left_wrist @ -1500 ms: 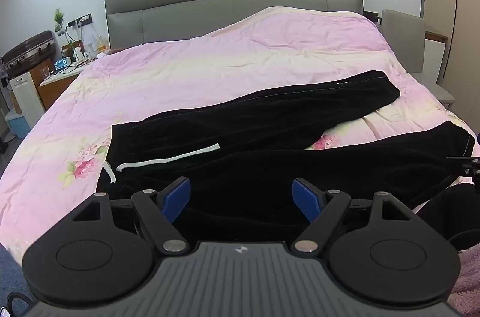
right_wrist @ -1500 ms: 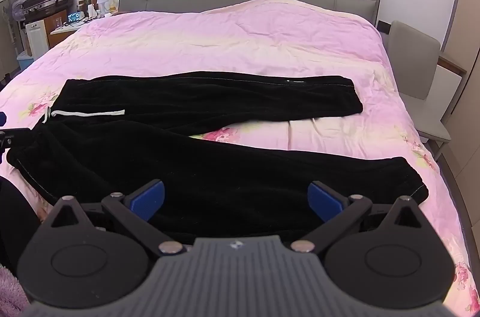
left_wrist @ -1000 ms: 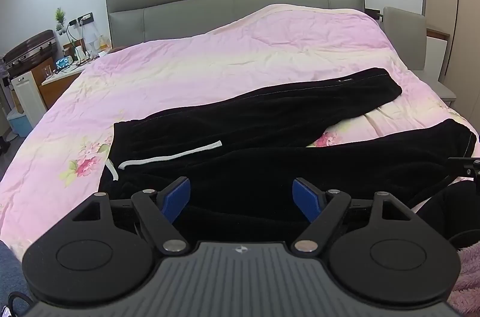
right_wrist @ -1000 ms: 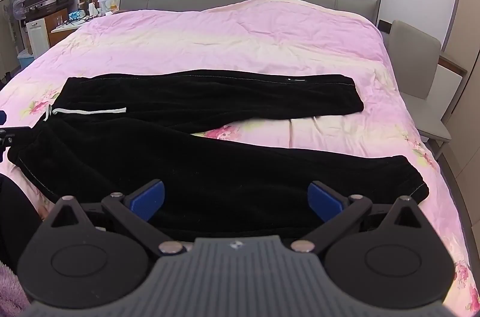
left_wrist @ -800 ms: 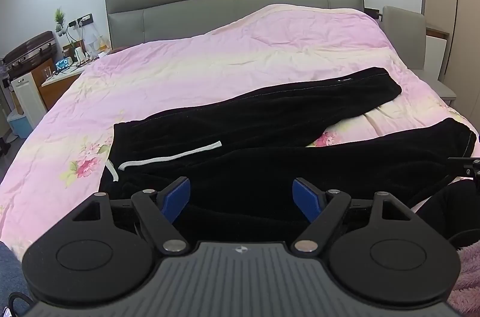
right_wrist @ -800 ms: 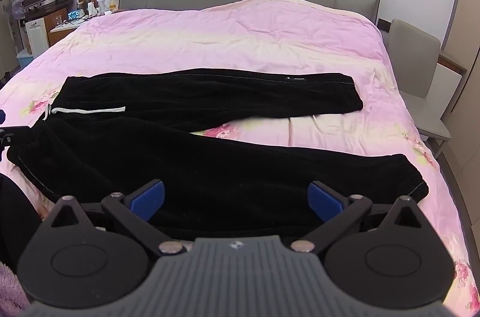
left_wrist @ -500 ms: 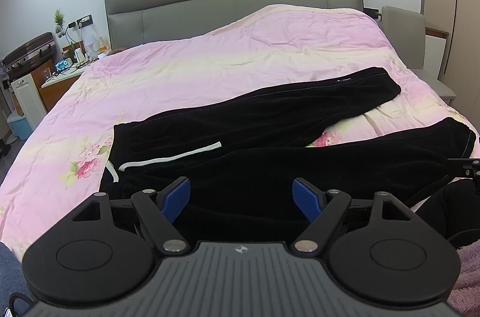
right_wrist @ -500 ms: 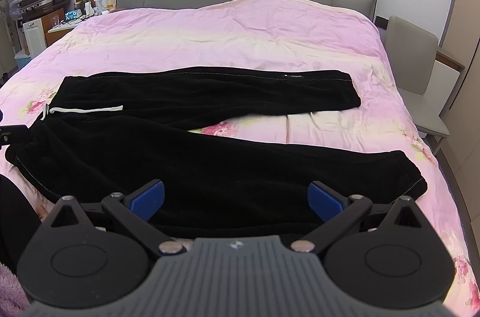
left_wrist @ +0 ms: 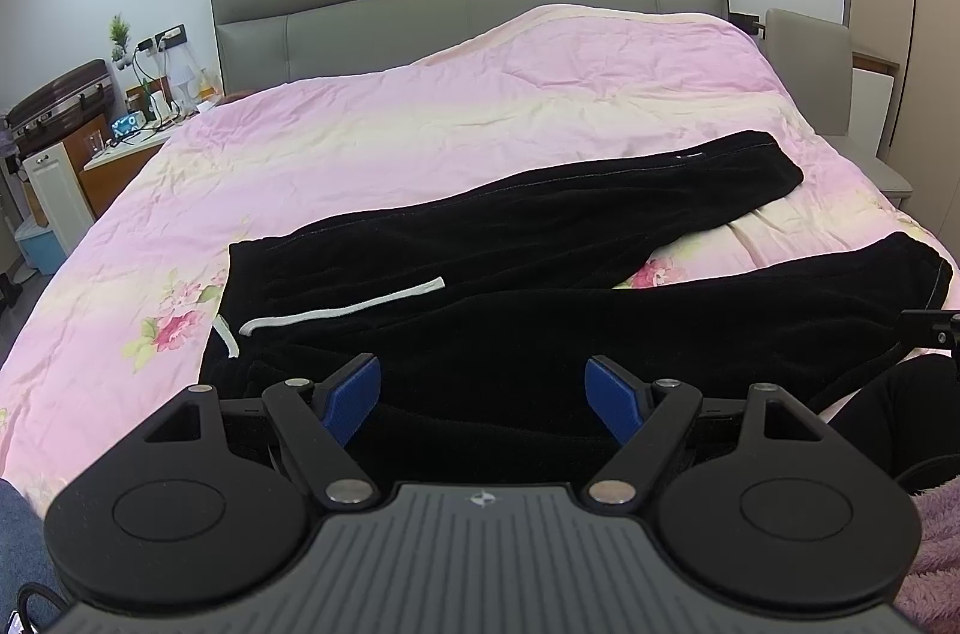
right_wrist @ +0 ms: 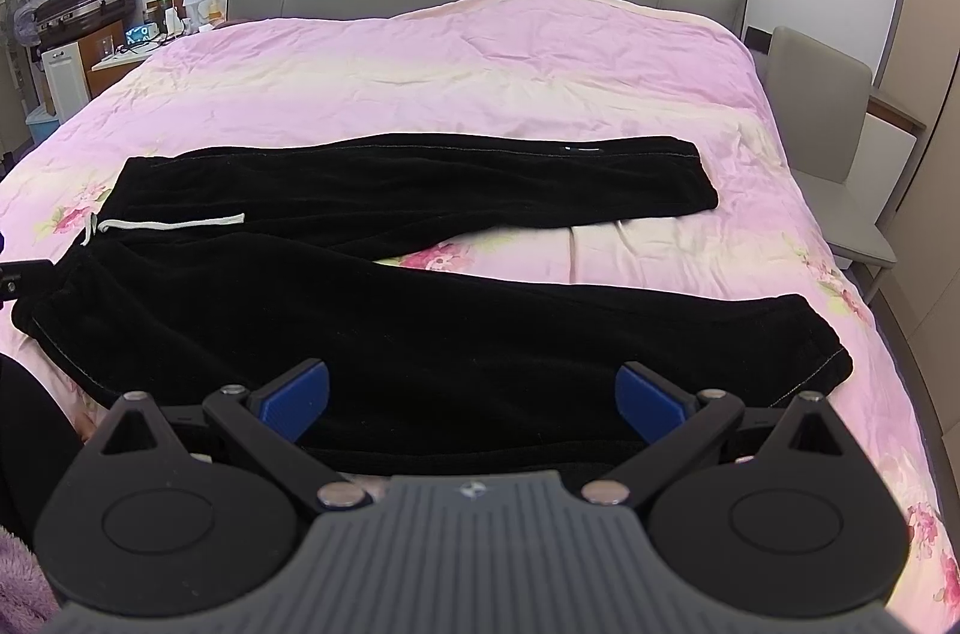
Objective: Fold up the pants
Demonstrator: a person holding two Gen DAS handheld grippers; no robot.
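pants (right_wrist: 372, 322): black, soft, floppy, spread flat just ahead of both grippers, legs apart | grab: waist end by the white string (left_wrist: 342, 313) and the near leg's cuff (right_wrist: 810, 352), probably | left gripper (left_wrist: 483, 394): wide apart, holding nothing | right gripper (right_wrist: 471, 394): wide apart, holding nothing | under: pink bed cover (right_wrist: 480, 70)

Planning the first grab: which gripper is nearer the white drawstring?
Left. The left gripper hovers by the waistband, close to the white drawstring; the right gripper sits further along the near leg.
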